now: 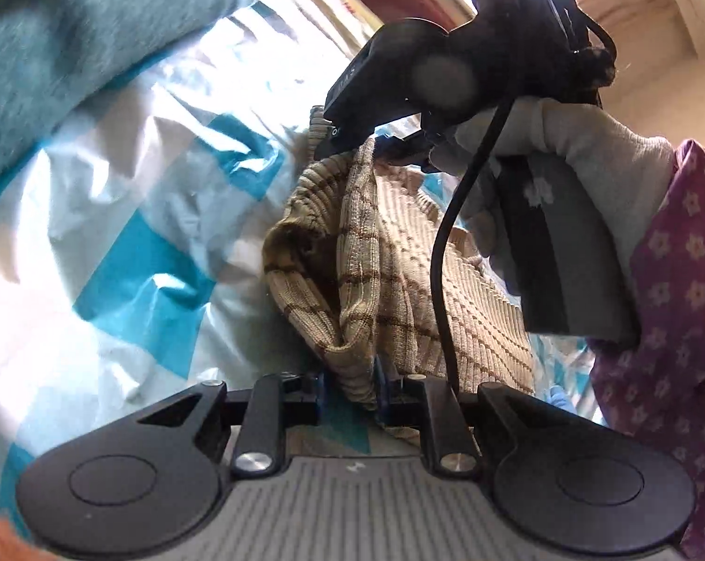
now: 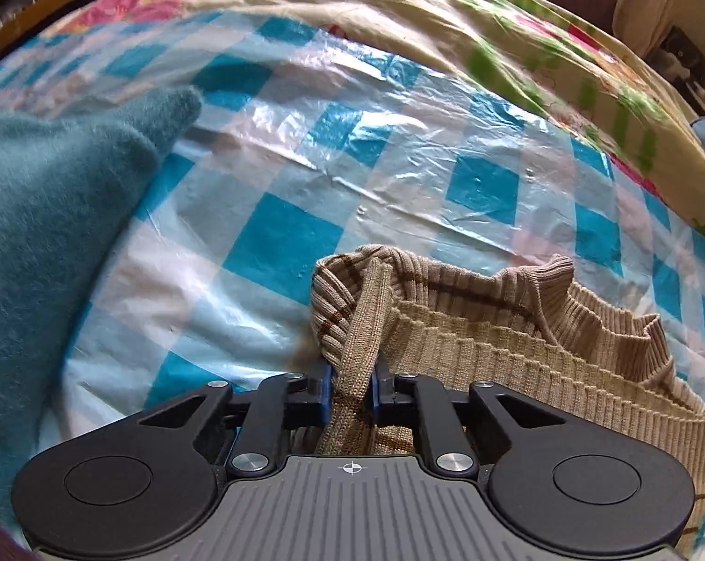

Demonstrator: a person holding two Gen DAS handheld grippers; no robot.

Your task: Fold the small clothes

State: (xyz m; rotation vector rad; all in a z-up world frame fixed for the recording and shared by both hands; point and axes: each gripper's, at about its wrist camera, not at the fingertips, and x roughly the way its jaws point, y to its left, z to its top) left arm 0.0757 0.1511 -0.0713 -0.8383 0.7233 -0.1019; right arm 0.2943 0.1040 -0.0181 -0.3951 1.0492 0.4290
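While both grippers bite the same knit, the scene reads as follows.

Garment: a beige ribbed sweater (image 2: 516, 341) with thin brown check lines, bunched on the blue-and-white checked plastic sheet (image 2: 282, 238) that covers the bed.
Left gripper (image 1: 350, 390): jaws nearly together, pinching a hanging fold of the sweater (image 1: 352, 280) between its blue pads.
Right gripper (image 2: 351, 390): jaws drawn in tight on a narrow ribbed band of the same sweater, the band running up from between the pads.
Right hand (image 1: 586, 149): gloved in grey, wrapped round the gripper's handle; a purple flowered sleeve (image 1: 670, 304) follows it.
Teal fleece (image 2: 48, 233): heaped on the sheet, well to the left of the sweater.
Background: a floral quilt (image 2: 446, 9) beyond the sheet.
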